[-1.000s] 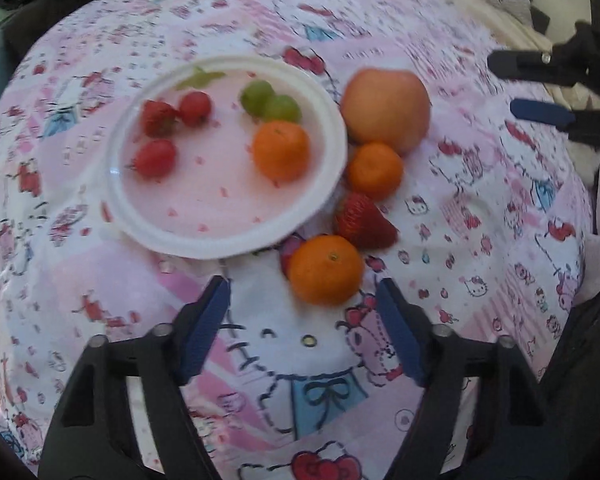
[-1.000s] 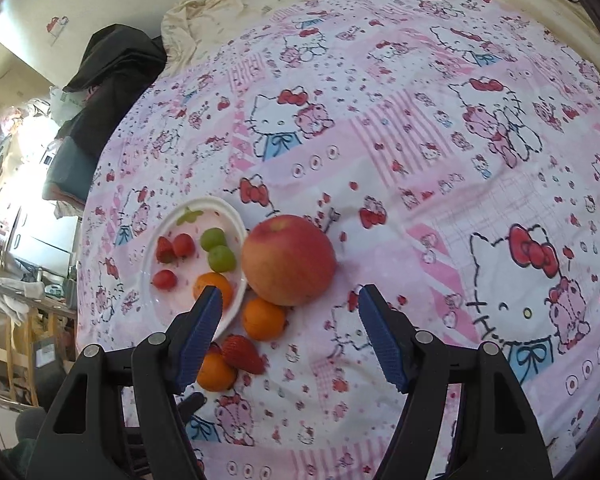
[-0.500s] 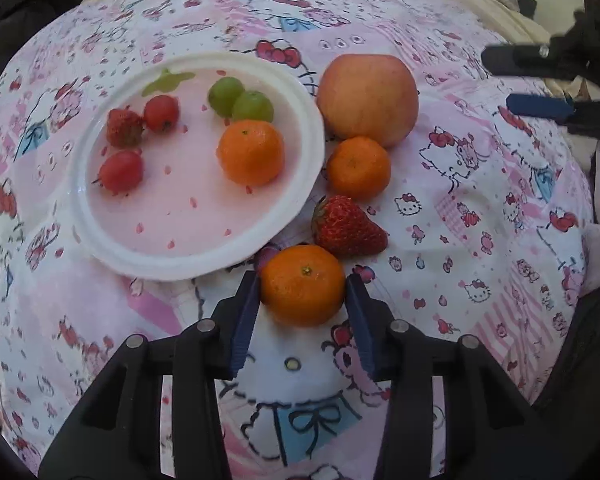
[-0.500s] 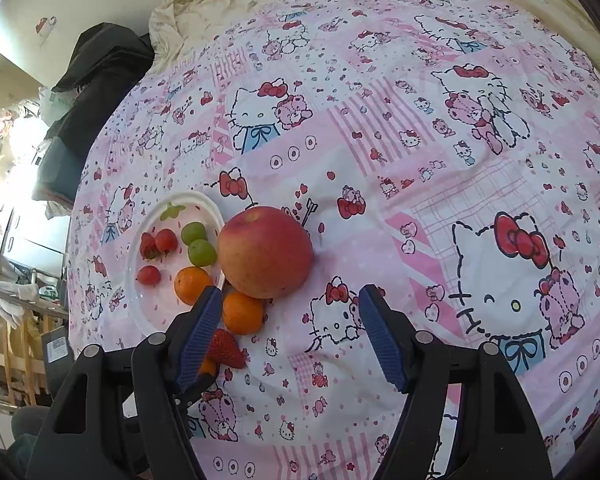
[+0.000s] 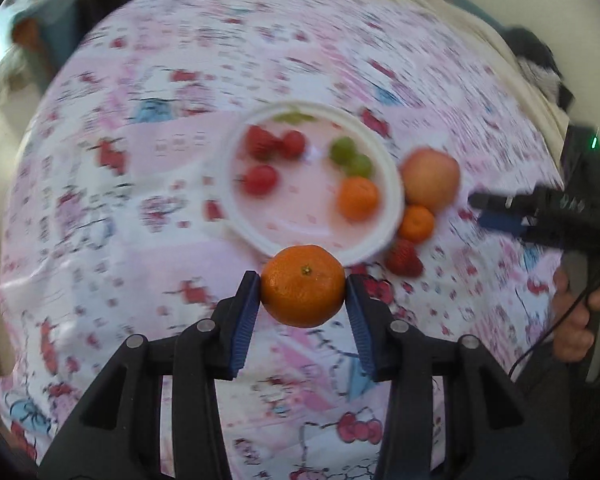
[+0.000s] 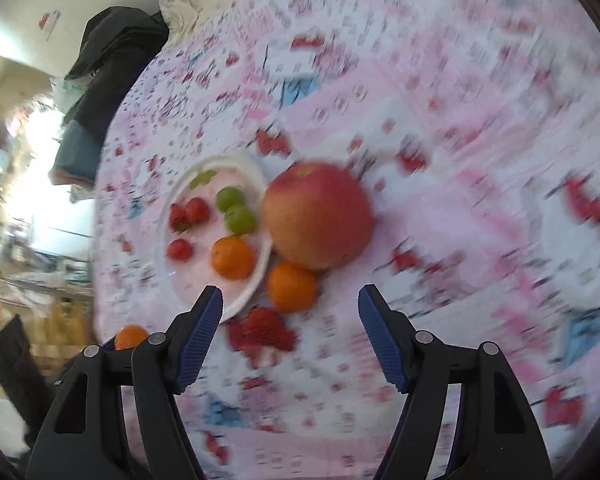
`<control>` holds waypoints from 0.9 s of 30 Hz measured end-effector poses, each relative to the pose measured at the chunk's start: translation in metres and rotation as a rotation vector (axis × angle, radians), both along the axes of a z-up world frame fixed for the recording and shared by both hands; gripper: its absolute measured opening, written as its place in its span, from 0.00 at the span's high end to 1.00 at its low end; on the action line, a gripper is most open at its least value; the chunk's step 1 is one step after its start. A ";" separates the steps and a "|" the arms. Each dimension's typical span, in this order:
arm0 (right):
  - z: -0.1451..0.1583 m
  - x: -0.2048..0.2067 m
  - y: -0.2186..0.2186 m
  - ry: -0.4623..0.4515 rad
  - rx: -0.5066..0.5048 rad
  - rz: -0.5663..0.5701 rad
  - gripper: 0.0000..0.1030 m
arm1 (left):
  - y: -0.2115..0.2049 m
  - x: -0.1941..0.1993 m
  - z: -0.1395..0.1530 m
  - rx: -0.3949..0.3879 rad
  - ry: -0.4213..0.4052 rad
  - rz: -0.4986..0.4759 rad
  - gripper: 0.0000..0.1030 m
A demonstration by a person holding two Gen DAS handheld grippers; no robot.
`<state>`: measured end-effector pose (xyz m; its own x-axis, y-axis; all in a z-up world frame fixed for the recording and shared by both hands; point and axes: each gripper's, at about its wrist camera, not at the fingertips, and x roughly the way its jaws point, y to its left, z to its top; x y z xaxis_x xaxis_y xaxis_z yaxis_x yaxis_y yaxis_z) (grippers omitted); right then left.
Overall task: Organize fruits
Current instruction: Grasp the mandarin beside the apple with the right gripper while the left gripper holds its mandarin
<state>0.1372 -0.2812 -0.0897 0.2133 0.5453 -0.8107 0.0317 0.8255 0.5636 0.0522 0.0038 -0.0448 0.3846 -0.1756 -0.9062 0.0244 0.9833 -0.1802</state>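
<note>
the left claw (image 5: 303, 286) is clamped on a mandarin (image 5: 303, 285) at lower centre, below the white plate (image 5: 394, 196); the right claw (image 6: 290, 312) stands apart, empty.

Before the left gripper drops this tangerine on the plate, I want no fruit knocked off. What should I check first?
1. Held tangerine clamped by the left gripper: ok.
2. Bare space on the plate: ok.
3. Right gripper open, away from the plate: ok.
4. Apple against the plate rim, may get nudged: not ok.
5. Height above the rim: cannot tell, blurred.
</note>
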 end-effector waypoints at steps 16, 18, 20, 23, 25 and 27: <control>-0.049 0.022 0.047 0.088 -0.134 0.106 0.63 | 0.012 0.016 -0.019 -0.015 0.017 0.073 0.62; -0.051 0.022 0.047 0.087 -0.128 0.110 0.63 | 0.010 0.017 -0.022 -0.016 0.025 0.068 0.62; -0.051 0.022 0.047 0.087 -0.124 0.116 0.64 | 0.009 0.019 -0.024 -0.007 0.024 0.065 0.62; -0.048 0.021 0.047 0.077 -0.125 0.126 0.65 | 0.009 0.022 -0.024 -0.006 0.023 0.071 0.62; -0.044 0.019 0.049 0.063 -0.132 0.138 0.65 | 0.010 0.024 -0.024 -0.008 0.015 0.078 0.62; -0.038 0.014 0.047 0.053 -0.109 0.138 0.65 | 0.009 0.025 -0.023 0.003 -0.002 0.078 0.62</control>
